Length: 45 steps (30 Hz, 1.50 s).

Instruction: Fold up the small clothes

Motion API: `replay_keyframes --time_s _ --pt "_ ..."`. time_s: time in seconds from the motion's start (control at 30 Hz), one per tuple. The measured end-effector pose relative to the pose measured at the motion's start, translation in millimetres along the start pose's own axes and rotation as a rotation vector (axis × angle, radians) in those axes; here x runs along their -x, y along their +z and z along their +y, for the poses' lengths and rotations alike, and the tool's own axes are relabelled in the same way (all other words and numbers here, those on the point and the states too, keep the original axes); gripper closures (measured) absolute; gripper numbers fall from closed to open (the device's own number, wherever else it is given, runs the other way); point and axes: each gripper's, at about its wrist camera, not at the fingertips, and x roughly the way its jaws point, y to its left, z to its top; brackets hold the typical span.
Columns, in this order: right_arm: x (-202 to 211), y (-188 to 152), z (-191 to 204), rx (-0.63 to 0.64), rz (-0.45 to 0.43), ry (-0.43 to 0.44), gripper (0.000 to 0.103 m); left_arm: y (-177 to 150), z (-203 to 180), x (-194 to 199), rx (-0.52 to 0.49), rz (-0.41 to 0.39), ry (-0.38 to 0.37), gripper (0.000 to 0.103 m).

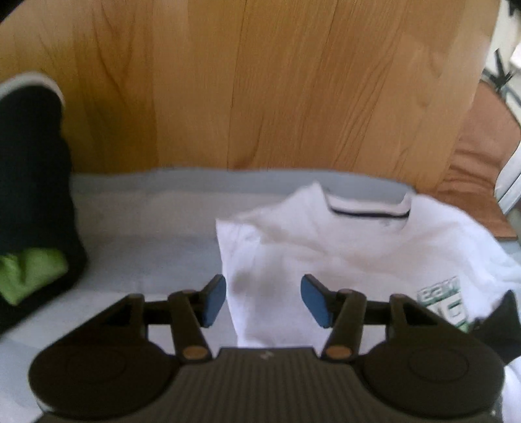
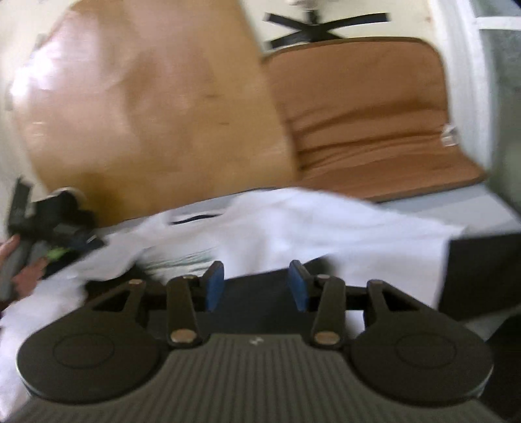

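The left tongs (image 1: pixel 263 301) stand released, pads apart, over the left edge of the white shirt (image 1: pixel 325 247), not touching it. The right tongs (image 2: pixel 256 286) are also released, above a dark cloth (image 2: pixel 257 299), the shirt just beyond. It lies on a pale sheet (image 1: pixel 146 227), the wooden tabletop (image 1: pixel 260 81) behind.

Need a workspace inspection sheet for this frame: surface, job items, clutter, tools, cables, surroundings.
Surface: pale blue sheet, wooden board behind it.
Job's things: white T-shirt lying rumpled, collar toward the board, printed logo partly visible; dark garment with green fabric at left.
Clutter: black flat item beside the shirt, unidentifiable.
Tools: left tool open, shirt edge between the pads, not pinched; right tool open, empty.
Cables: nothing seen.
Surroundings: brown cushion, black chair base.
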Motion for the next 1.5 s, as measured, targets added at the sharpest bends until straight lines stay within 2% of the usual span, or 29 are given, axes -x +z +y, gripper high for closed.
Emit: replay_keyframes --time_s 0.07,0.1,0.13,0.17,0.2,0.23,0.27,0.33,0.43,0.5,0.53,0.6,0.67,0.7,0.77,0.83,0.87,0.93,0.97,1.0,1.1,1.17,1.2,1.23,1.27,1.3,1.37,1.43,1.5 --pt "-20 2 -10 0.005 0.036 -0.035 0.052 -7 -4 -9 -0.011 0.0 -0.008 0.055" --pt "-31 2 -13 0.001 0.064 -0.045 0.051 -11 -7 -9 -0.025 -0.025 0.006 0.061" --pt "-41 0 -16 -0.004 0.095 -0.042 0.051 -13 -12 -9 -0.049 -0.048 0.018 0.082" --pt "-50 -3 -17 0.004 0.126 -0.025 0.058 -16 -16 -8 -0.074 -0.064 0.03 0.092" --pt "-53 -4 -15 0.026 0.126 -0.022 0.084 -17 -15 -6 -0.082 -0.073 0.038 0.096" --pt "-51 -3 -10 0.05 0.112 -0.027 0.091 -18 -16 -2 -0.081 -0.09 0.046 0.097" --pt "-45 3 -7 0.051 0.081 -0.01 0.095 -16 -15 3 -0.078 -0.112 0.051 0.097" --pt "-24 22 -5 0.043 -0.038 0.026 0.095 -12 -5 20 -0.023 -0.184 0.042 0.097" --pt "15 56 -6 0.039 -0.275 0.08 0.096 -9 32 47 0.187 -0.287 -0.032 0.097" --pt "31 66 -18 0.006 -0.398 0.145 0.096 -11 47 47 0.281 -0.297 -0.07 0.097" --pt "32 67 -27 -0.017 -0.422 0.173 0.095 -13 50 41 0.296 -0.286 -0.071 0.097" --pt "19 56 -44 -0.076 -0.383 0.15 0.09 -18 48 26 0.303 -0.257 -0.028 0.097" --pt "-3 36 -58 -0.127 -0.252 0.053 0.084 -23 49 10 0.314 -0.218 0.027 0.094" --pt "-13 24 -69 -0.161 -0.175 0.009 0.084 -25 51 3 0.33 -0.191 0.038 0.094" --pt "-18 6 -86 -0.231 -0.11 0.005 0.084 -30 56 -3 0.361 -0.182 0.022 0.087" --pt "-14 -2 -92 -0.257 -0.09 0.005 0.082 -31 58 1 0.367 -0.185 0.016 0.069" --pt "-13 -2 -92 -0.248 -0.089 -0.002 0.078 -31 58 4 0.369 -0.189 0.012 0.064" --pt "-13 4 -89 -0.232 -0.093 -0.007 0.067 -32 57 12 0.367 -0.216 0.011 0.06" --pt "-14 7 -88 -0.229 -0.092 -0.002 0.056 -33 55 17 0.364 -0.234 0.01 0.06" --pt "-19 9 -85 -0.226 -0.089 0.003 0.053 -35 54 24 0.363 -0.255 0.004 0.061" --pt "-51 22 -73 -0.194 -0.037 -0.004 0.053 -36 44 33 0.351 -0.298 -0.036 0.063" --pt "-71 21 -68 -0.161 0.031 -0.046 0.053 -39 35 34 0.324 -0.309 -0.047 0.063" --pt "-81 18 -67 -0.148 0.066 -0.058 0.057 -40 29 31 0.301 -0.311 -0.047 0.064" --pt "-88 15 -65 -0.13 0.085 -0.066 0.064 -42 24 31 0.274 -0.31 -0.044 0.064" --pt "-87 13 -61 -0.097 0.074 -0.088 0.084 -43 18 26 0.242 -0.302 -0.037 0.065" --pt "-86 14 -59 -0.088 0.08 -0.083 0.089 -43 13 21 0.219 -0.292 -0.033 0.069" --pt "-68 16 -56 -0.087 0.011 -0.093 0.091 -46 4 9 0.178 -0.27 -0.023 0.07" --pt "-45 16 -60 -0.1 -0.067 -0.14 0.092 -49 -4 -1 0.135 -0.258 -0.001 0.07" --pt "-41 8 -67 -0.115 -0.052 -0.169 0.091 -57 -12 -8 0.074 -0.276 0.021 0.07"
